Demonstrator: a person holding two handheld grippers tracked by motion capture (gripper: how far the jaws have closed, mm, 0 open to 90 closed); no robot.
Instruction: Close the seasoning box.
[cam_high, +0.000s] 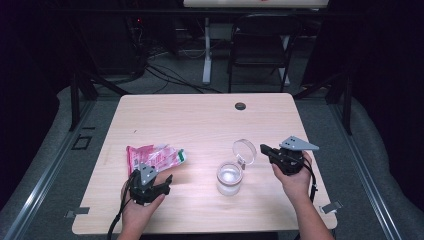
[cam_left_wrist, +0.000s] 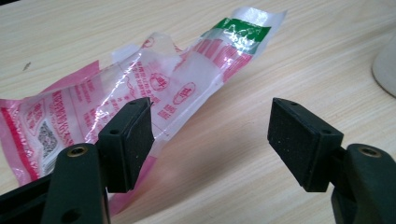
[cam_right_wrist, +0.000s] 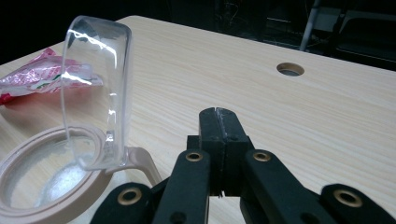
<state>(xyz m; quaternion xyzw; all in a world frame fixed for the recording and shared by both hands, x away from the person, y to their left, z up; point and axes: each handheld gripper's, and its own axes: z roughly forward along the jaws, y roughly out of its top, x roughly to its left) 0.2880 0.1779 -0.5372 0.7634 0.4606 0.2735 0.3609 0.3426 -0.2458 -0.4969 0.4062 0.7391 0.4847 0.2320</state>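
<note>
Pink plastic packet (cam_left_wrist: 140, 88) lies flat on the worktop (cam_high: 200, 120) at near left, the left gripper (cam_left_wrist: 210, 135) hovering with fingers spread as if to pinch it, while the right gripper (cam_right_wrist: 219, 119), fingers pressed together and empty, sits beside the open-lidded jar (cam_high: 230, 177), nothing between.

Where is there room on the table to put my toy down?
The far half, between the round hole and the jar, is bare. It is crowded near the pink wrapper and the jar's raised lid.
</note>
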